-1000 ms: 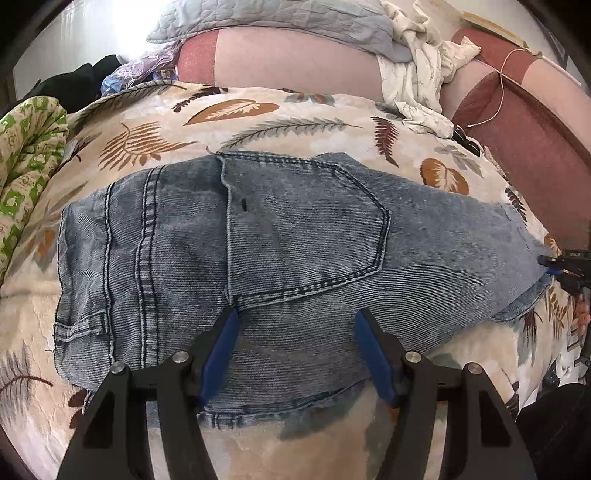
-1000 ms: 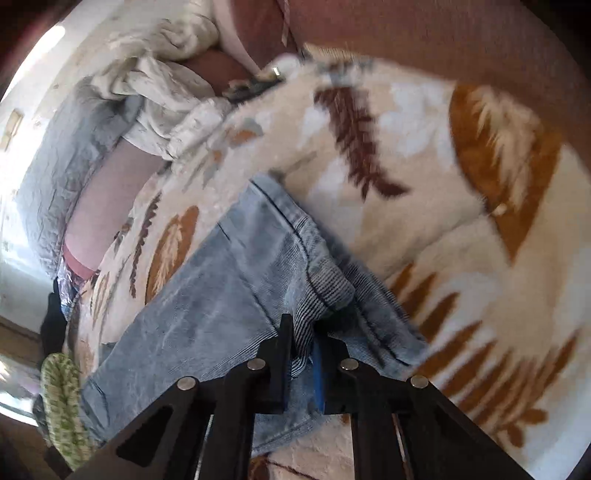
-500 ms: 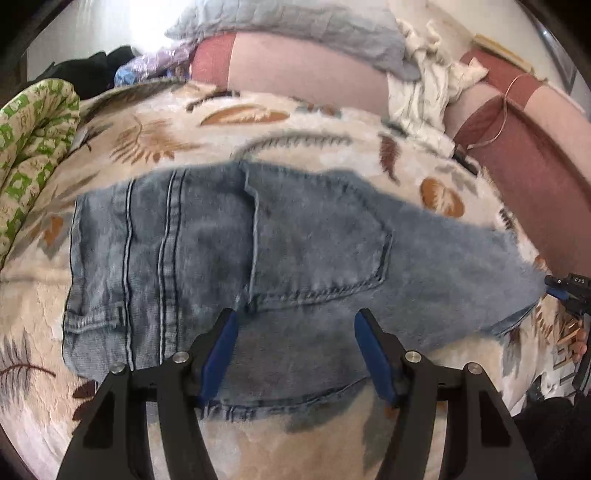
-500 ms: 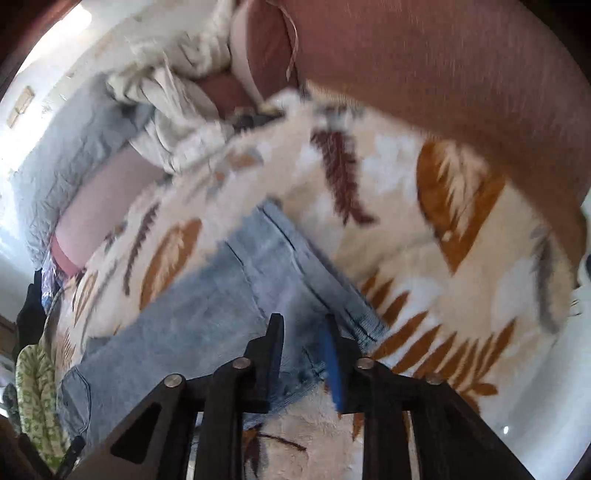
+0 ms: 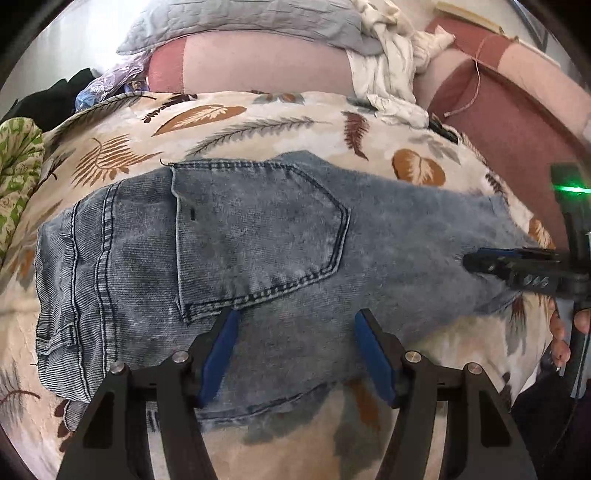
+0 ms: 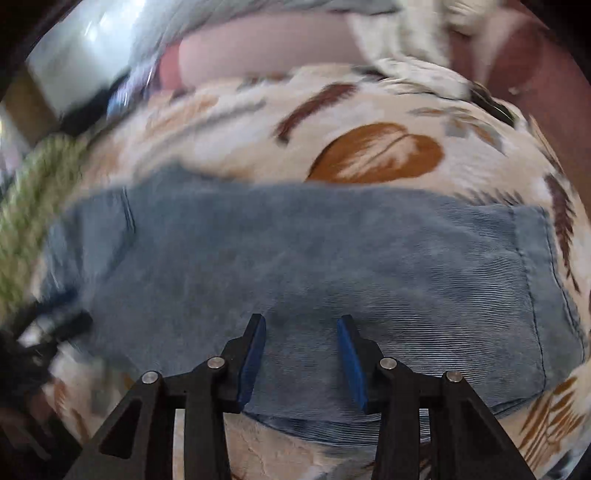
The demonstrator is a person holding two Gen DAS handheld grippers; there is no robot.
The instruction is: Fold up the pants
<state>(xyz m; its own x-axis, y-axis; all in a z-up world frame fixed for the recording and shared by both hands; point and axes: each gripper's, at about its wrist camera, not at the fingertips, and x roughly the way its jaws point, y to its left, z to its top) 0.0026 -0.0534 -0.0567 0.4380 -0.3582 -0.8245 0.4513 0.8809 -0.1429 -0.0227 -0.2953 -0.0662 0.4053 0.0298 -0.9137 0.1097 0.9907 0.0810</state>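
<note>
— On the bed, what lies under the claws?

— Pants (image 5: 258, 258) of faded blue denim, spread flat on a soft blanket (image 5: 229, 125) printed with brown and grey leaves and feathers. The cloth has a fine ribbed weave, and darker double stitching runs along the seams.

— Which part faces the left claw (image 5: 293, 325)?

— The seat. A five-sided back pocket (image 5: 258, 229) with a pointed lower edge sits just ahead of its blue fingers (image 5: 221, 347), and the waistband lies toward the left of that view. The fingers stand wide apart above the denim, holding nothing.

— And the right claw (image 6: 301, 332)?

— Spread apart as well, empty, its tips over the leg cloth. In its blurred view the stitched hem (image 6: 535, 277) of the leg lies at the right, a straight edge with a line of thread beside it. The left wrist view shows this claw from the side, black-framed, over the far end of the leg.

— What surrounds the blanket?

— Behind it a pale pink cushion (image 5: 258, 62) with a quilted grey pillow (image 5: 240, 18) on top, crumpled white cloth (image 5: 391, 70) beside them, and a dark red cushion (image 5: 509, 129) at the right. A green-patterned fabric (image 5: 18, 166) bunches at the left edge.
</note>
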